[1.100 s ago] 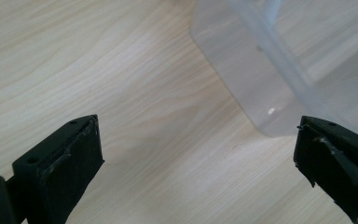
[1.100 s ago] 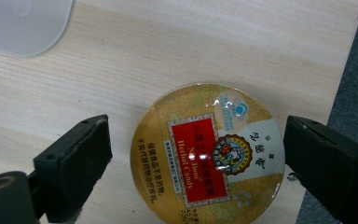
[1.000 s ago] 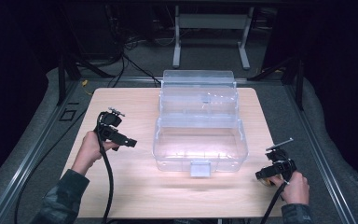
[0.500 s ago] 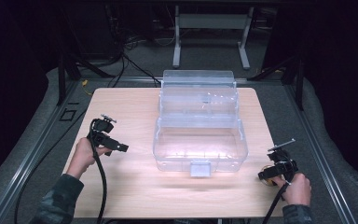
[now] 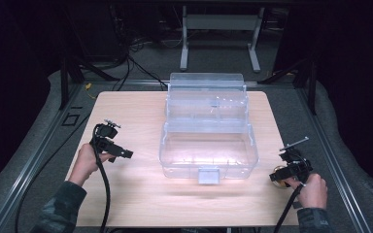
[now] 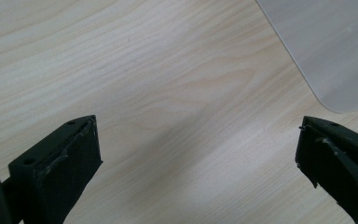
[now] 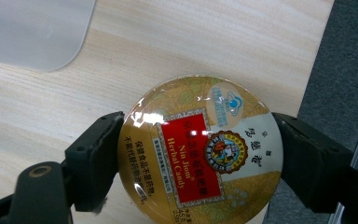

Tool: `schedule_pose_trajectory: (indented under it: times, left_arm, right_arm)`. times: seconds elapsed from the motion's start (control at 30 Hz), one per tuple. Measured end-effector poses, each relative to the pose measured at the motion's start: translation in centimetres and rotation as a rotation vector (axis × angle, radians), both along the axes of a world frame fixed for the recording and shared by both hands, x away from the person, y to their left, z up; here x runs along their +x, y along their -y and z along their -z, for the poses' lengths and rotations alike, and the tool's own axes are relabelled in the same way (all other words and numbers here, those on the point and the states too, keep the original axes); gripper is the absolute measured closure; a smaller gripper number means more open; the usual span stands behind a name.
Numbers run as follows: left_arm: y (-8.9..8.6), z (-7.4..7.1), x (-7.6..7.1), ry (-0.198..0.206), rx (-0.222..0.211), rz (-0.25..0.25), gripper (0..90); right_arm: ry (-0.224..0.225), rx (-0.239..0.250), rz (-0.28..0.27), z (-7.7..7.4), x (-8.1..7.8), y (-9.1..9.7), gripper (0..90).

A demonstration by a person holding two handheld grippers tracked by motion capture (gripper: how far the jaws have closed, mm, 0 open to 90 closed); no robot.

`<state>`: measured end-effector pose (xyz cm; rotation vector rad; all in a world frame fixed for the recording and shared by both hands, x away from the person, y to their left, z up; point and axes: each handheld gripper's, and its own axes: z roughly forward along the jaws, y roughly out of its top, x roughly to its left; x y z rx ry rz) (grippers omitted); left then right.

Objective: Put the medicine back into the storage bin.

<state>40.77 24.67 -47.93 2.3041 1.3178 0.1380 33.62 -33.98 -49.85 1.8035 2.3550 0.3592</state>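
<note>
- The round candy tin [image 7: 200, 149], gold with a red "Herbal Candy" label, sits at the near right corner of the table [image 5: 126, 111], close to the table's right edge and well apart from the clear box [image 5: 208, 141].
- Your right tongs [image 7: 198, 156] have just been closing on the tin: one jaw stands at each side of it, pressed against its rim, so you are pinching it. In the high view the right tongs [image 5: 291, 167] are low at that same corner, with your hand just behind them.
- Your left tongs [image 6: 196, 140] are spread wide with nothing between the jaws, pointing at bare wood with a corner of the clear box at the upper right. From above, the left tongs [image 5: 110, 143] hover over the left side of the table, near the box but not touching it.
- Progress, as I judge it: the grasp looks made, but the tin is not yet lifted or carried. The clear box stands open with its lid raised at the back, and its near compartment looks empty, so moving the tin into it is likely what remains.
- The table is pale wood grain, brightly lit around the box.
- Around it lie a grey floor, metal rails, cables and a white frame stand [image 5: 219, 29] in a dark room.
</note>
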Motion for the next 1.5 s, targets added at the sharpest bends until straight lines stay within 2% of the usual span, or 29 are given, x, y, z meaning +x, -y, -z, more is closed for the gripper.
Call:
schedule_pose_trajectory:
  times: [0.2, 0.4, 0.43, 0.53, 0.87, 1.13, 1.27, 1.5]
  left_arm:
    - [0.0, 0.1, 0.0, -0.001, 0.005, 0.007, 0.1]
    - [0.2, 0.1, 0.0, 0.009, 0.013, 0.048, 0.1]
    - [0.2, 0.1, 0.1, 0.007, 0.016, 0.048, 0.1]
    - [0.3, 0.2, 0.1, 0.007, 0.015, 0.047, 0.1]
    - [0.4, 0.2, 0.1, 0.003, 0.028, 0.052, 0.1]
    - [0.4, 0.2, 0.2, 0.005, 0.027, 0.057, 0.1]
    - [0.3, 0.3, 0.3, -0.004, 0.030, 0.060, 0.1]
    - [0.3, 0.2, 0.4, 0.001, 0.029, 0.063, 0.1]
  right_arm:
    - [0.001, -0.013, -0.022, -1.1, 0.4, -0.4, 20.1]
    - [0.018, -0.028, -0.040, -2.3, 1.0, -0.6, 20.1]
    - [0.008, -0.015, -0.052, -2.5, 1.1, -0.6, 20.1]
    - [0.014, -0.042, -0.053, -3.1, 1.4, -0.9, 20.1]
    - [0.019, -0.048, -0.081, -4.8, 2.0, -1.2, 20.1]
    - [0.032, -0.068, -0.095, -6.2, 2.5, -1.8, 20.1]
    - [0.023, -0.082, -0.105, -6.6, 3.0, -2.2, 20.1]
    - [0.039, -0.089, -0.121, -7.7, 3.3, -2.8, 20.1]
